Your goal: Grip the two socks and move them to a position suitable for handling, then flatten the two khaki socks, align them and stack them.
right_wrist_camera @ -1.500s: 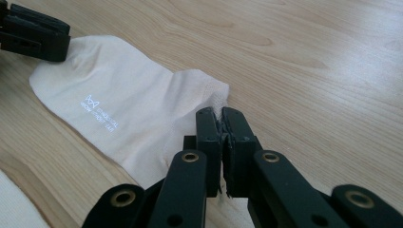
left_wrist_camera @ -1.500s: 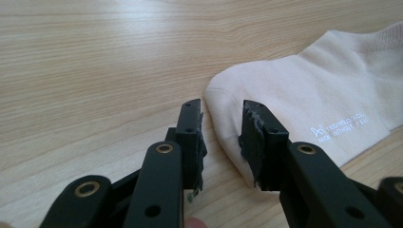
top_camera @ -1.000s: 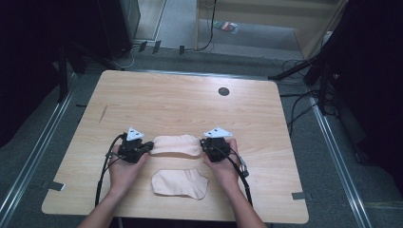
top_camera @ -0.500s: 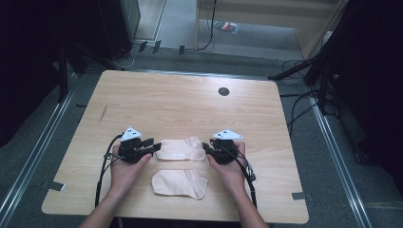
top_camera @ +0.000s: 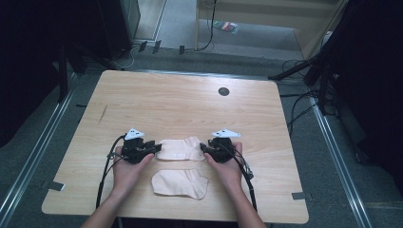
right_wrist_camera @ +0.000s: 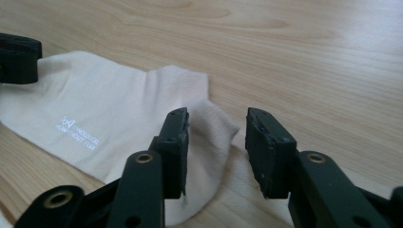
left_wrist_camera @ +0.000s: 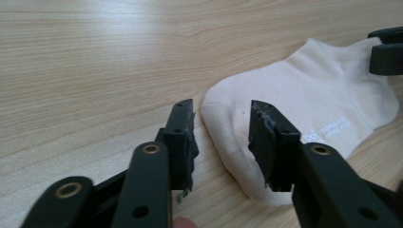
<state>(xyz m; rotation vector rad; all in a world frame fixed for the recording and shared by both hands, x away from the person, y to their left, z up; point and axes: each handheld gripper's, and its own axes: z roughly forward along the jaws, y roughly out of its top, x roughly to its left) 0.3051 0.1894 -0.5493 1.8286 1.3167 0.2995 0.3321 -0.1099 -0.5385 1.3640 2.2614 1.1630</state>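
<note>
Both claws — left, right — now farther apart, jaws spread, flanking one of two socks.

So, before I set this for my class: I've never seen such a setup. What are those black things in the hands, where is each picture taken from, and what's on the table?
A person holds two hand-operated grabbing tools, one per hand. The high view looks down on a wooden table; the other two pictures come from cameras riding on each tool, looking along its black fingers. Two pale socks lie flat: the far sock between the tools, the near sock closer to the person. The left gripper is open at the far sock's rounded end. The right gripper is open at its opposite end. Nothing is held.
</note>
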